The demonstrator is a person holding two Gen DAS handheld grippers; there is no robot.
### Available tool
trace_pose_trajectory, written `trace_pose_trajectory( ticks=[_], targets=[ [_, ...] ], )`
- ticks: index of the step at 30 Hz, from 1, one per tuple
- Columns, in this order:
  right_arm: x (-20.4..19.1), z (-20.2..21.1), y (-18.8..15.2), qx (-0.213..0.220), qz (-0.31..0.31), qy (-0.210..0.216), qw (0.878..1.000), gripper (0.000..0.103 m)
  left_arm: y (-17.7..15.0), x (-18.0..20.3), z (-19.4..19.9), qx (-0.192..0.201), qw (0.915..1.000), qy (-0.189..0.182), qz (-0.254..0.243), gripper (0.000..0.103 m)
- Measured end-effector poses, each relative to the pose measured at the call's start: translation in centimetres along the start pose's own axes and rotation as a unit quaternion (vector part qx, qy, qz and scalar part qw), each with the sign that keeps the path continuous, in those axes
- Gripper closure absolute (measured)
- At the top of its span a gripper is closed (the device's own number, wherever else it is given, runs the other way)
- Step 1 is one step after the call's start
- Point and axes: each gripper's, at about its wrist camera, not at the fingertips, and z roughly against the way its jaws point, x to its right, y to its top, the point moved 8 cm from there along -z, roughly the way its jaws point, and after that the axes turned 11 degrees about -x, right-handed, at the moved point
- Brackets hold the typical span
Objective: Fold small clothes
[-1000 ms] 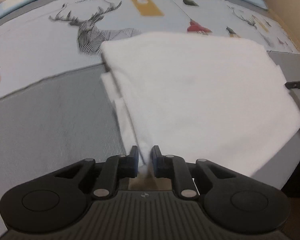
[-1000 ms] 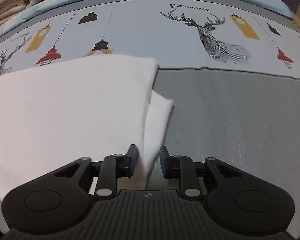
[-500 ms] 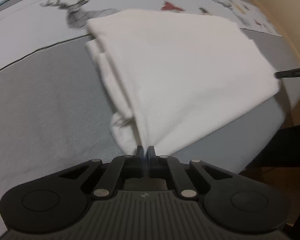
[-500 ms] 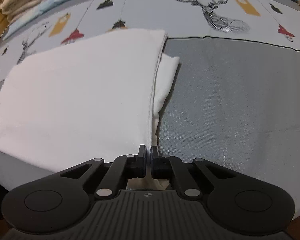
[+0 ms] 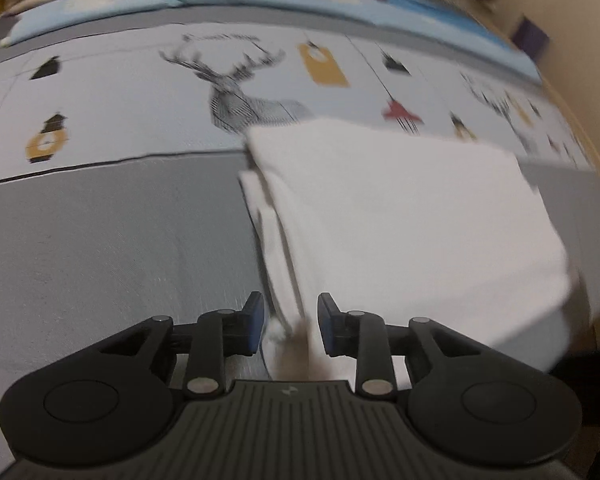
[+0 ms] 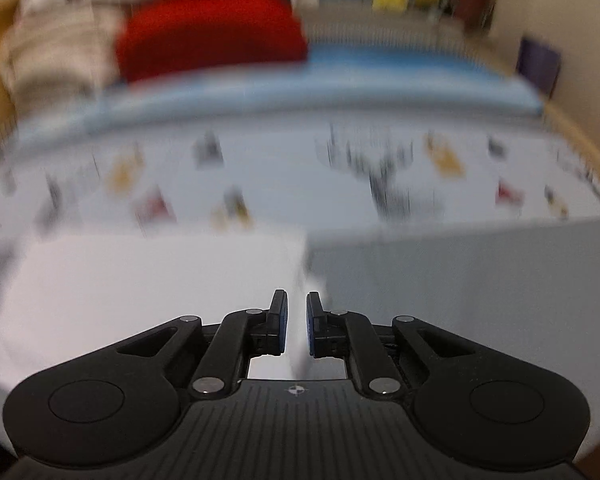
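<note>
On the grey band at the near edge of the bed (image 5: 100, 248) lies the white garment (image 5: 400, 220), folded into a thick rectangle whose far corner reaches onto the printed strip with the deer (image 5: 240, 96) and the lanterns. Left gripper (image 5: 291, 322) now: its jaws have just been opening, the blue pads stand clear of the cloth, and the garment's near corner sits loose in the gap between them. Right gripper (image 6: 297, 326) has also just been opening, only a narrow slot so far, with a sliver of white edge in it; through the blur I can't say the pads are fully off it. To finish this step well, I'd say, let both corners drop free before pulling away, lift straight off rather than dragging sideways, and don't snag the stepped layers showing along the garment's left edge, or the stack will skew. Beyond the printed strip runs a light blue band (image 6: 340, 84), then a red bundle (image 6: 208, 32) and pale folded knitwear (image 6: 48, 52) at the far side, cream wall to the right.
</note>
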Motion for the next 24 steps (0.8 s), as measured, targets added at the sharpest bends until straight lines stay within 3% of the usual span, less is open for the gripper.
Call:
trace_pose_trajectory(
  ticks=[3,5,8,13,21,24],
  targets=[
    [-1.1,2.5,1.1,0.066,-0.004,0.011,0.998,0.077,1.0,-0.5,0.2,0.013,0.9991,-0.017,0.036,0.06],
    [-1.3,2.3,0.6,0.08,-0.015,0.01,0.997,0.077,1.5,-0.4,-0.3,0.013,0.9983,-0.03,0.048,0.052],
    [-0.8,-0.2,-0.5,0.033,-0.049,-0.006,0.998,0.077,2.3,-0.1,-2.4,0.003,0.9971,-0.045,0.061,0.043],
    [-1.4,-1.1,-0.1,0.034,-0.062,-0.013,0.997,0.077,3.1,-1.1,-5.7,-0.023,0.9951,-0.054,0.079,0.034],
    [-1.5,-1.8,-0.9,0.012,-0.053,-0.031,0.998,0.077,3.7,-2.8,-8.7,-0.056,0.982,-0.116,0.138,0.035],
    [-1.1,-1.6,-1.0,0.013,-0.056,-0.03,0.998,0.077,3.9,-2.5,-9.1,-0.06,0.977,-0.144,0.145,0.048]
  ],
)
